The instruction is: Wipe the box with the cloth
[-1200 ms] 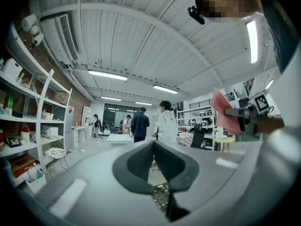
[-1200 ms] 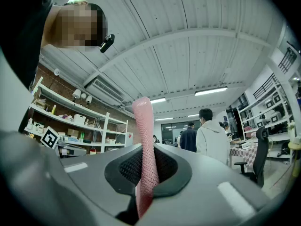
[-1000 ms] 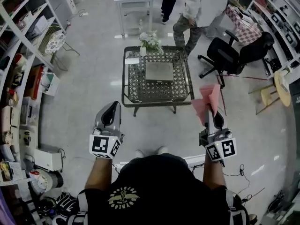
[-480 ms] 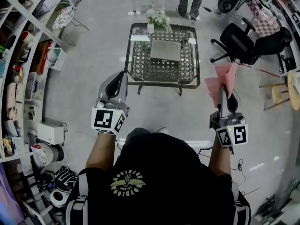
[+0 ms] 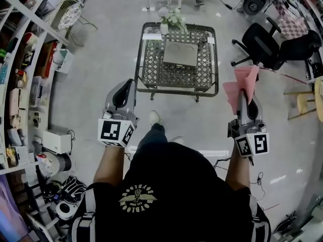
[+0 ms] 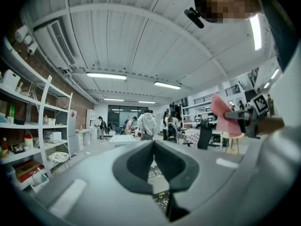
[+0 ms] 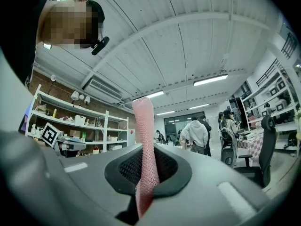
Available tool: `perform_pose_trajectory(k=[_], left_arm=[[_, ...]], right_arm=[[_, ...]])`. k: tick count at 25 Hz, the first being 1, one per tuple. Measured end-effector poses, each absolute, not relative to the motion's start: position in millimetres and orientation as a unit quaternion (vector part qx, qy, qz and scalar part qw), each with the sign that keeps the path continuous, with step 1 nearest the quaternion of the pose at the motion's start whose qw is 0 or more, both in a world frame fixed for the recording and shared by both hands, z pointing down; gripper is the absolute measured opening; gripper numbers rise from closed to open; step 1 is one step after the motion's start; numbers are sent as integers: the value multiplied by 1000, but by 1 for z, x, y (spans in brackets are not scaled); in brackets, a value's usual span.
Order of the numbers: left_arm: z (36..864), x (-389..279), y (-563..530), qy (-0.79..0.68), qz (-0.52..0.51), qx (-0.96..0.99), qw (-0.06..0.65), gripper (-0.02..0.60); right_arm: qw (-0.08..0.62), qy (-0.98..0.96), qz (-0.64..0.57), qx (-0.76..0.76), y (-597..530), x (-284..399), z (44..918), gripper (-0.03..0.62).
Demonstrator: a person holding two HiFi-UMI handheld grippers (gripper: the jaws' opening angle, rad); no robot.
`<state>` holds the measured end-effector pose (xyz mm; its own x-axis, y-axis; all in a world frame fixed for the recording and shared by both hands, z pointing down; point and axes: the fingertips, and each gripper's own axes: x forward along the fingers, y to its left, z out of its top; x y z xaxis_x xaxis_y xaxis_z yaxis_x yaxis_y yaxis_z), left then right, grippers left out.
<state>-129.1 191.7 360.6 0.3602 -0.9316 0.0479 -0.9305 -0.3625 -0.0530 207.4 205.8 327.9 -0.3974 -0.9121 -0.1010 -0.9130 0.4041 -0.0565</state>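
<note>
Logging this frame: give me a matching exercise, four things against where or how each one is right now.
Things:
1. cloth
2. box
3. left tongs
4. black office chair

States:
a) lying on the mesh table
b) shut, holding nothing
c) pinched in the right tongs
d) standing on the floor to the right of the table

Pairs: 1-c, 2-a, 3-b, 4-d
</note>
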Motion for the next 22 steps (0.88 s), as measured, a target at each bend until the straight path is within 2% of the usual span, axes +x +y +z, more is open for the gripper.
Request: perform_pose_trajectory(k=[22], left_arm=[[335,-157,29,515,-33,-856,30,0]], right_arm=[[54,813,-7,-579,81,167,327,17]])
